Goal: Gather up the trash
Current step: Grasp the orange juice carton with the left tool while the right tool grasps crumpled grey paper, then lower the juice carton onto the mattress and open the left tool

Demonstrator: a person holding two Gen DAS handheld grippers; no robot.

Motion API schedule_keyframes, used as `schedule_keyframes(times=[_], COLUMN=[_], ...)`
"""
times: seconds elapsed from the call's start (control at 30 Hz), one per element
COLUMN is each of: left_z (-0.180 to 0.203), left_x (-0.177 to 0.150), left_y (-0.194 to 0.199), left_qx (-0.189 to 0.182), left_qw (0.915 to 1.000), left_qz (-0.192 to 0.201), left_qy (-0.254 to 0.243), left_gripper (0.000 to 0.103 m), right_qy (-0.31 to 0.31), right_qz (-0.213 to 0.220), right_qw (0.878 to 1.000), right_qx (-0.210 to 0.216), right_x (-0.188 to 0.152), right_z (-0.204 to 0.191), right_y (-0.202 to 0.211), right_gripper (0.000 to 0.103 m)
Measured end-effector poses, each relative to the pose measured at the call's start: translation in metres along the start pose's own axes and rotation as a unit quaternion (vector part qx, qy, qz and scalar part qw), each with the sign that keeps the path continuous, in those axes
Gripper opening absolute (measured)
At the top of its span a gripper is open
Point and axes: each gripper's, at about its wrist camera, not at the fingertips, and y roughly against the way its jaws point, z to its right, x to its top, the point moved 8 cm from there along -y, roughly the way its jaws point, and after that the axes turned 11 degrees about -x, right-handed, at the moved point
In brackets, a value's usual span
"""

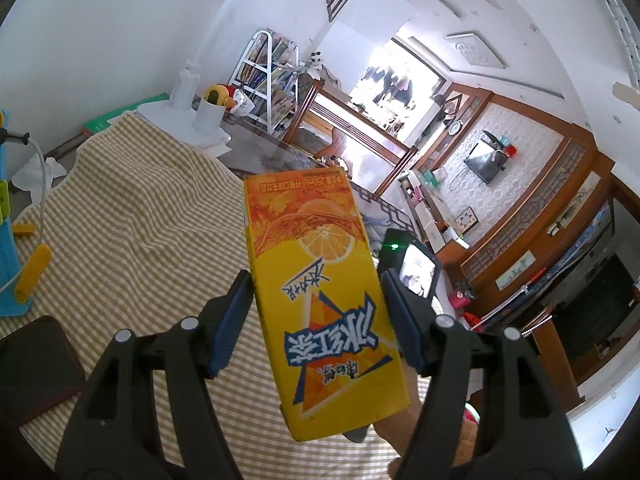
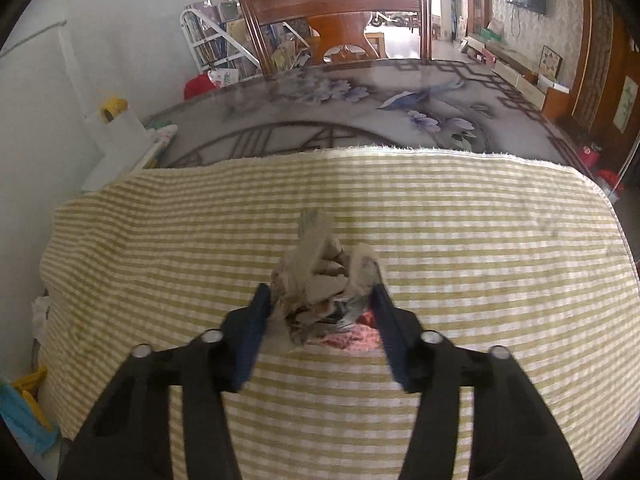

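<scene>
A yellow and orange drink carton (image 1: 320, 300) sits upside down between the blue pads of my left gripper (image 1: 316, 276), which is shut on its two sides and holds it above the striped cloth (image 1: 132, 220). In the right wrist view a crumpled wad of grey paper (image 2: 320, 280) lies on the striped cloth (image 2: 480, 240), with a pink scrap (image 2: 352, 336) under it. My right gripper (image 2: 320, 289) points down at the wad, and both pads touch its sides.
A blue and yellow plastic stand (image 1: 12, 240) and a dark brown flat case (image 1: 36, 368) lie at the cloth's left. A white lamp base and cup (image 1: 208, 116) stand at the back. Beyond the cloth lie the flower-patterned glass table (image 2: 360, 112) and a wooden chair (image 2: 340, 12).
</scene>
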Motion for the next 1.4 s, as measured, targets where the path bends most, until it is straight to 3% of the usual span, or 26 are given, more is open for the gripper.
schedule_keyframes(times=[0.37, 0.53, 0.93, 1.4], left_z=[0.000, 0.000, 0.002, 0.007], left_x=[-0.002, -0.006, -0.010, -0.017], left_y=[-0.002, -0.007, -0.010, -0.017], left_qx=[0.001, 0.002, 0.011, 0.025], left_qw=[1.0000, 0.9999, 0.9995, 0.9982], left_qz=[-0.005, -0.017, -0.026, -0.038], left_qy=[0.000, -0.001, -0.013, -0.040], left_gripper=[0.063, 0.063, 0.063, 0.063], right_qy=[-0.002, -0.024, -0.011, -0.020], right_qz=[-0.012, -0.013, -0.011, 0.003], right_qw=[0.999, 0.995, 0.990, 0.991], right_qx=[0.051, 0.092, 0.137, 0.132], right_x=[-0.023, -0.046, -0.091, -0.116], right_z=[0.008, 0.014, 0.021, 0.072], right_y=[0.036, 0.065, 0.115, 0.148], right_gripper=[0.042, 0.042, 0.042, 0.042])
